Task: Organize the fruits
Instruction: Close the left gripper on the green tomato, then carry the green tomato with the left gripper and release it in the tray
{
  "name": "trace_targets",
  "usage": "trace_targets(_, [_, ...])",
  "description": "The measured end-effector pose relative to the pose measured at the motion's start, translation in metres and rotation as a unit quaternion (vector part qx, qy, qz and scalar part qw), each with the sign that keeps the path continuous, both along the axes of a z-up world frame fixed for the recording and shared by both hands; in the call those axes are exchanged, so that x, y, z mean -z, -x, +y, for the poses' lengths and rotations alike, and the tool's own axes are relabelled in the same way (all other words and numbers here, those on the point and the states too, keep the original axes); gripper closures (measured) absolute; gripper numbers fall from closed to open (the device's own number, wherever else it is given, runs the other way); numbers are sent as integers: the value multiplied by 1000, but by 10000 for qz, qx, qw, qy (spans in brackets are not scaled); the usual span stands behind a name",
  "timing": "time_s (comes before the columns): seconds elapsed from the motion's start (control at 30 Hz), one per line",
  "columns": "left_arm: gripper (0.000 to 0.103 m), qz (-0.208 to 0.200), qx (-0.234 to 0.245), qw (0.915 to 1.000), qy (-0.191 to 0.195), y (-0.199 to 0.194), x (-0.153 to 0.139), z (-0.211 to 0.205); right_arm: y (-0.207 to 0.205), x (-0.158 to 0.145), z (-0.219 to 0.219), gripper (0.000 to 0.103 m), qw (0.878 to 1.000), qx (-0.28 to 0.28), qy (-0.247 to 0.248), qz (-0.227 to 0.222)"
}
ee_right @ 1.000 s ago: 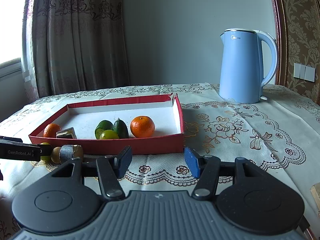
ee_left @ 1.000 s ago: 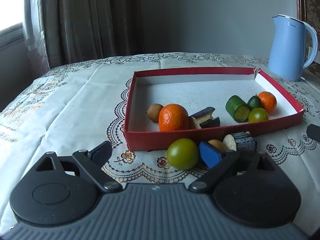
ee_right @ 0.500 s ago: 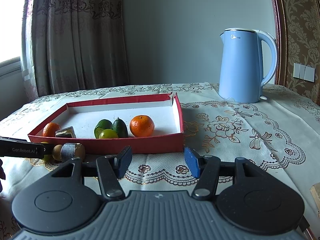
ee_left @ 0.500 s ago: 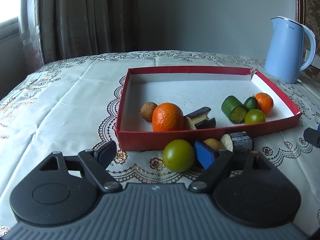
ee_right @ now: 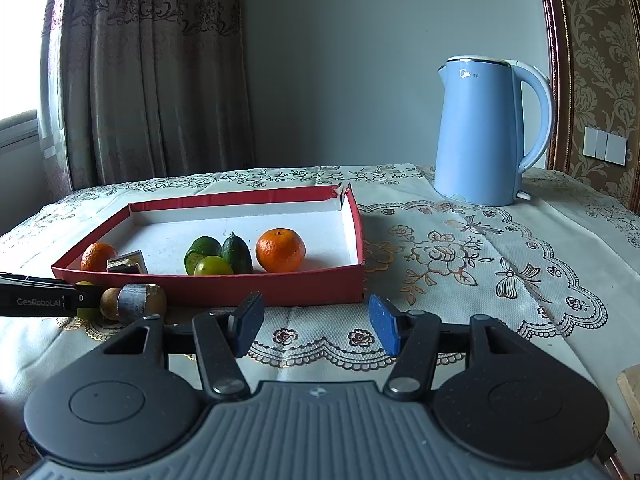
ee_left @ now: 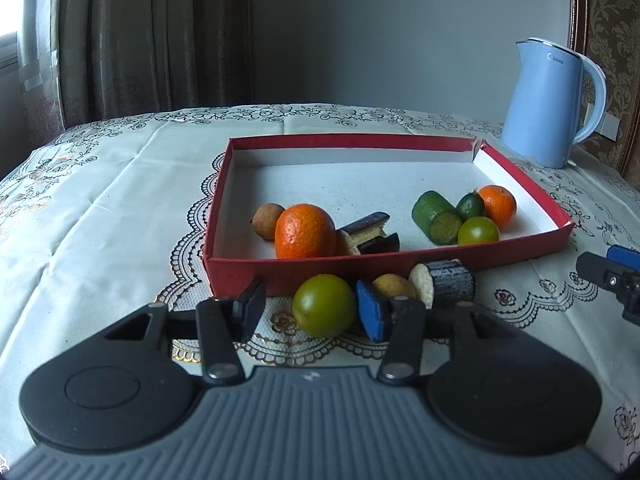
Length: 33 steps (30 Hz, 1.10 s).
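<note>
Left tongs (ee_left: 310, 308) narrower, closing round green fruit (ee_left: 323, 310)

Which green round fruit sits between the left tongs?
The green fruit outside the red tray, by its front wall; the other lies inside. The tongs are closing.

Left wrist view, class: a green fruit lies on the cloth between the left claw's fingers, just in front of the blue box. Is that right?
Not quite. The box is red, not blue; the left wrist view shows it. The rest holds: the green fruit lies on the cloth between the closing fingers of the left claw, just in front of the box.
</note>
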<state>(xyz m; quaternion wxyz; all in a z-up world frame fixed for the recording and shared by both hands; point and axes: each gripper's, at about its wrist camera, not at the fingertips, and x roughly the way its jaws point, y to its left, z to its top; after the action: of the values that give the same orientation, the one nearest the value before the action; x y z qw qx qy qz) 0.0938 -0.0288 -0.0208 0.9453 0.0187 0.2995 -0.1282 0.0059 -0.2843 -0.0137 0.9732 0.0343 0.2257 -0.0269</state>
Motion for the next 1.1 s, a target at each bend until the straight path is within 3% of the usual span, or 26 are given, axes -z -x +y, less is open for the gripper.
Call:
trace_targets(0.13, [71,9,64,10000,31,1,1,0,0,0,1,46,10000,19,26,11])
trace_targets(0.5, [73,-54,-112,9999,34,4,-1,6,0,0,1,46,10000,37,54,22])
trace_targets(0.73, [73,-390,-260,9989,-96,20,-10,12,-2,1,2,46,9999,20,62,80])
trace_targets(1.1, [73,-902,-541,9940,-286,39,-34,23,-16,8,11,46,9981,-32,302,540])
